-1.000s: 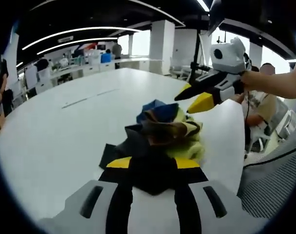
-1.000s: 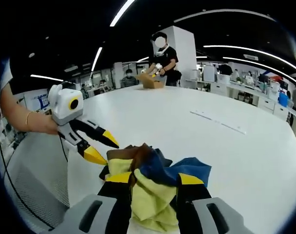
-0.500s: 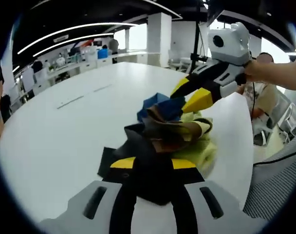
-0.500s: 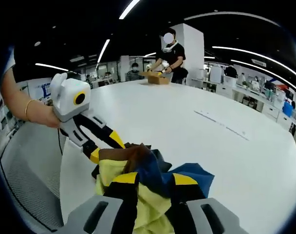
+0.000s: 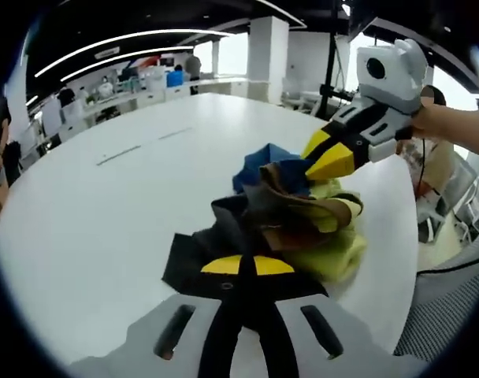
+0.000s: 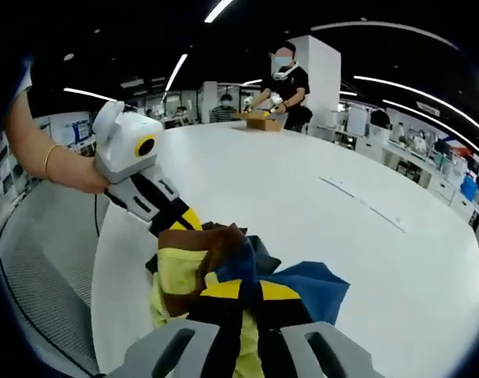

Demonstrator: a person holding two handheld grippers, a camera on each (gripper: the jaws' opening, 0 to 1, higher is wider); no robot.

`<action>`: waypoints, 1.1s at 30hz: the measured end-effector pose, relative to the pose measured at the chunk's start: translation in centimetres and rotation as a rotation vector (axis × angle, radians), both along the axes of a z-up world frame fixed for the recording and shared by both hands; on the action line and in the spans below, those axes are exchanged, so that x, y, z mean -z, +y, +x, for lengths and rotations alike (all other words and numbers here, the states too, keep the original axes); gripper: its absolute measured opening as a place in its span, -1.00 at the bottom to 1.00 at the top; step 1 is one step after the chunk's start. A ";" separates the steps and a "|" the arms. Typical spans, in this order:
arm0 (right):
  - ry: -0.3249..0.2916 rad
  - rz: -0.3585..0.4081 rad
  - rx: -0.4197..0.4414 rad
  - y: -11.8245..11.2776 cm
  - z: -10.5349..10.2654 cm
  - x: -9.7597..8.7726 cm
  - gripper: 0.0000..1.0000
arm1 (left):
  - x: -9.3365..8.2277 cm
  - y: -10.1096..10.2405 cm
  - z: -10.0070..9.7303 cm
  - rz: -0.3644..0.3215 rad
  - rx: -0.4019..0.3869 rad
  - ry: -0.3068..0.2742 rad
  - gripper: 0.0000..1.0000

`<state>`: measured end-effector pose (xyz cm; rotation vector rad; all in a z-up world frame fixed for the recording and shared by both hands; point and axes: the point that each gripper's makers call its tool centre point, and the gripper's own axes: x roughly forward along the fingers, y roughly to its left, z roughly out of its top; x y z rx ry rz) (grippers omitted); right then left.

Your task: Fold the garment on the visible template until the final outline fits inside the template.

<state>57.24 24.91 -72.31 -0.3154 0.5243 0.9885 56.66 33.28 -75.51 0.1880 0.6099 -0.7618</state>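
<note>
Large white round table, smooth and glossy, bearing a crumpled multicoloured garment near its edge, thin strips of tape further across, and a cardboard box at the far side.

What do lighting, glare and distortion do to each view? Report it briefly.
Left gripper view: fisheye bends the white table edge and ceiling light strips into arcs; windows behind the right gripper are blown out; the garment is fairly sharp. Right gripper view: same bending; a dark ceiling with bright strips; even light on the tabletop, with soft shadow under the garment; the left gripper is slightly soft.
</note>
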 end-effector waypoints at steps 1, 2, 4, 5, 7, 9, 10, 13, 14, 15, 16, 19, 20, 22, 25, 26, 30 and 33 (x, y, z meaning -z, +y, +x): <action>-0.004 0.002 0.002 -0.1 0.0 -0.1 -1.00 | -0.2 0.1 0.0 -0.006 -0.005 -0.003 -1.00; -0.006 0.003 0.003 -0.1 0.1 -0.2 -1.00 | -0.5 0.3 0.0 -0.015 -0.015 -0.006 -1.00; -0.011 0.006 0.004 -0.2 0.1 -0.4 -1.00 | -1.0 0.5 0.1 -0.027 -0.025 -0.013 -1.00; -0.014 0.007 0.006 -0.2 0.2 -0.5 -1.00 | -1.2 0.7 0.1 -0.029 -0.030 -0.019 -1.00; -0.028 0.009 0.004 -0.3 0.1 -0.8 -1.00 | -1.8 1.0 0.2 -0.034 -0.036 -0.030 -1.00; -0.038 0.015 0.007 -0.5 0.1 -1.2 -1.00 | -2.5 1.3 0.2 -0.038 -0.043 -0.048 -1.00; -0.044 0.026 0.012 -0.6 0.1 -1.6 -1.00 | -2.8 1.5 0.2 -0.042 -0.047 -0.055 -1.00; -0.056 0.058 0.032 -0.9 0.3 -2.6 -1.00 | -4.0 2.0 0.2 -0.060 -0.062 -0.076 -1.00; -0.060 0.070 0.041 -1.1 0.4 -3.1 -1.00 | -4.3 2.2 0.2 -0.063 -0.065 -0.079 -1.00; -0.065 0.080 0.052 -1.2 0.5 -3.4 -1.00 | -4.6 2.5 0.3 -0.065 -0.070 -0.086 -1.00; -0.071 0.090 0.061 -1.5 0.6 -3.9 -1.00 | -4.9 2.7 0.3 -0.064 -0.072 -0.089 -1.00; -0.079 0.103 0.080 -2.1 0.7 -4.6 -1.00 | -5.7 3.4 0.4 -0.069 -0.082 -0.103 -1.00; -0.082 0.103 0.085 -2.4 0.7 -4.8 -1.00 | -5.9 3.5 0.4 -0.071 -0.087 -0.105 -1.00; -0.089 0.103 0.096 -2.8 0.8 -5.0 -1.00 | -6.2 3.9 0.4 -0.069 -0.092 -0.112 -1.00; -0.092 0.102 0.122 -3.5 0.9 -5.3 -1.00 | -6.5 4.5 0.4 -0.061 -0.103 -0.122 -1.00; -0.092 0.106 0.136 -3.9 1.0 -5.5 -1.00 | -6.6 4.8 0.4 -0.057 -0.109 -0.124 -1.00; -0.082 0.120 0.195 -5.2 1.3 -5.8 -1.00 | -6.8 6.1 0.3 -0.042 -0.135 -0.132 -1.00; -0.084 0.132 0.223 -5.9 1.5 -6.0 -1.00 | -6.8 7.1 0.2 -0.034 -0.154 -0.133 -1.00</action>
